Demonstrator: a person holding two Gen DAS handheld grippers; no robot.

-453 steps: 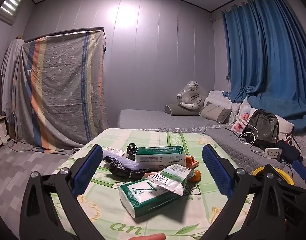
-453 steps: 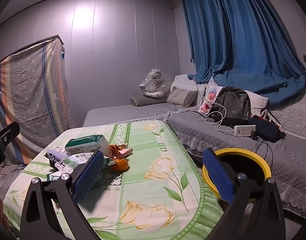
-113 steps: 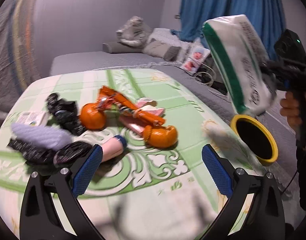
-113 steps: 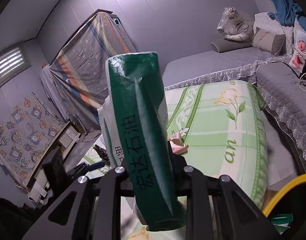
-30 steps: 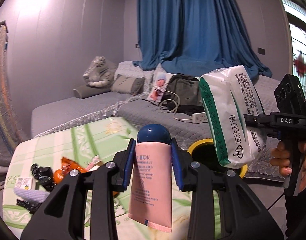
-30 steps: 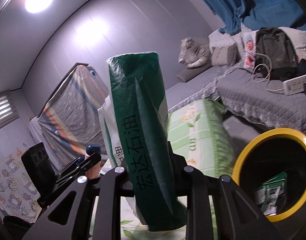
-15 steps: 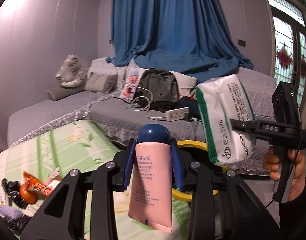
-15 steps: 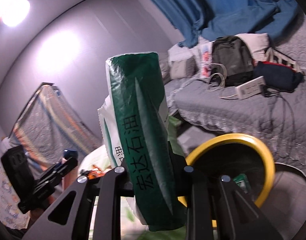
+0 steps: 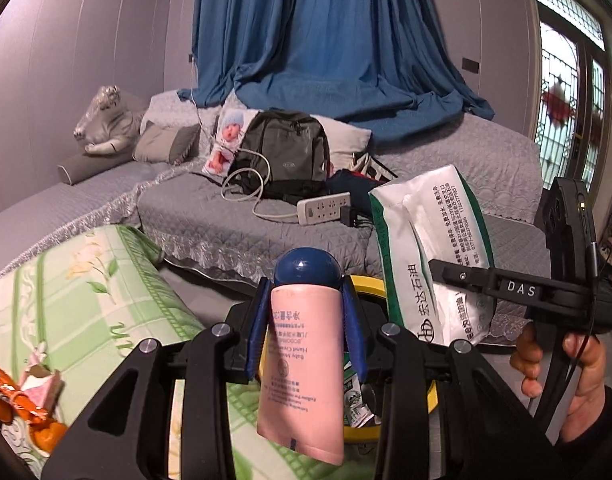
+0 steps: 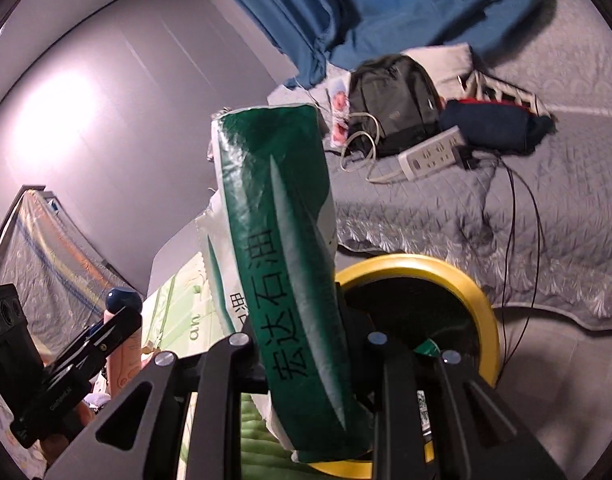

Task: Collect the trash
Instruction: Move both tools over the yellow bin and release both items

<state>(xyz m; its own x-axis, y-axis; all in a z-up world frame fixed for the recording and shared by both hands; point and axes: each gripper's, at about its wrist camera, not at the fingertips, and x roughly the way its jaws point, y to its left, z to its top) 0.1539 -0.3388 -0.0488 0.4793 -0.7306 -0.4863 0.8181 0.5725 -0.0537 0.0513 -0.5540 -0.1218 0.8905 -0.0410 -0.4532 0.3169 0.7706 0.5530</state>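
Firstly, left wrist view: the left gripper (image 9: 306, 320) is clamped on a pink tube (image 9: 303, 364) with a dark blue round cap, blue pads pressing both its sides, cap end away from the camera. Behind the tube stands the yellow-rimmed bin (image 9: 368, 282), beside the green floral table (image 9: 85, 300). At right, a hand (image 9: 562, 364) carries the right gripper (image 9: 458, 276), which grips a white-and-green tissue pack (image 9: 430, 248) above the bin. Orange wrappers (image 9: 9, 392) lie on the table at lower left.

Right wrist view: the right gripper (image 10: 301, 344) is clenched on the tissue pack (image 10: 281, 248), held upright. The bin (image 10: 458, 280) sits just behind it, a green scrap visible inside. The left gripper (image 10: 117, 320) with the tube (image 10: 123, 356) appears at far left.
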